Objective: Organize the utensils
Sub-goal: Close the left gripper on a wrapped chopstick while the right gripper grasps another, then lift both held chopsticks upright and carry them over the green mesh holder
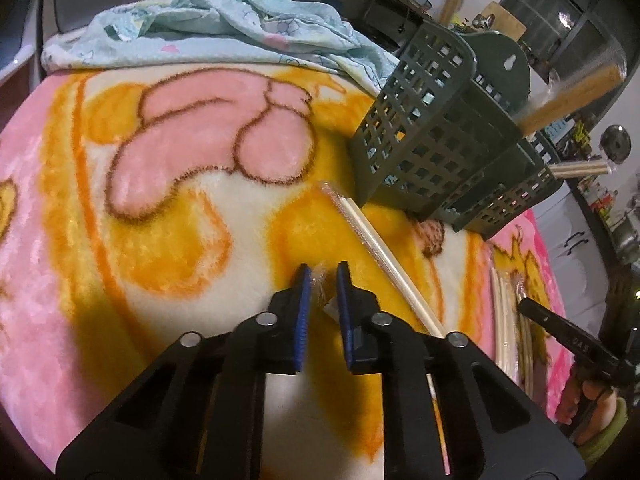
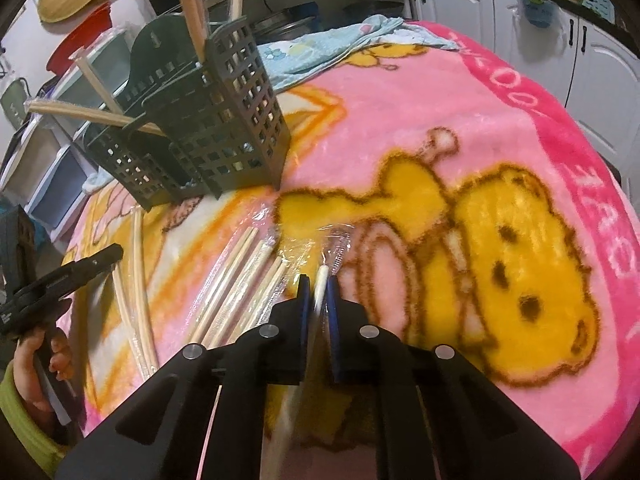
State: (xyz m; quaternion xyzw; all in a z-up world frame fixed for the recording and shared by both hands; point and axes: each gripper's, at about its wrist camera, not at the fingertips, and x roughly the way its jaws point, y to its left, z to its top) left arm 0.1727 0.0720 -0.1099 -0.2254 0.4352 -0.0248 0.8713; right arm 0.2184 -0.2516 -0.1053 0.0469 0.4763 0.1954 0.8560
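Observation:
A dark green slotted utensil holder [image 1: 436, 140] stands on the blanket, with wrapped chopsticks [image 1: 576, 100] sticking out of it; it also shows in the right wrist view [image 2: 208, 136]. My left gripper [image 1: 323, 276] is narrowly open over a crinkled bit of plastic wrapper [image 1: 320, 284], next to a wrapped chopstick pair [image 1: 380, 256] lying on the blanket. My right gripper [image 2: 318, 286] is shut on a wrapped white chopstick pair [image 2: 320, 292], low over the blanket. Several more wrapped chopsticks [image 2: 236, 284] lie left of it.
A pink and yellow cartoon blanket [image 2: 460, 128] covers the table. A light blue cloth [image 1: 208, 28] is bunched at the far edge. The other gripper and hand show at the frame edges [image 1: 576, 348] [image 2: 60, 280]. Cabinets [image 2: 600, 64] stand behind.

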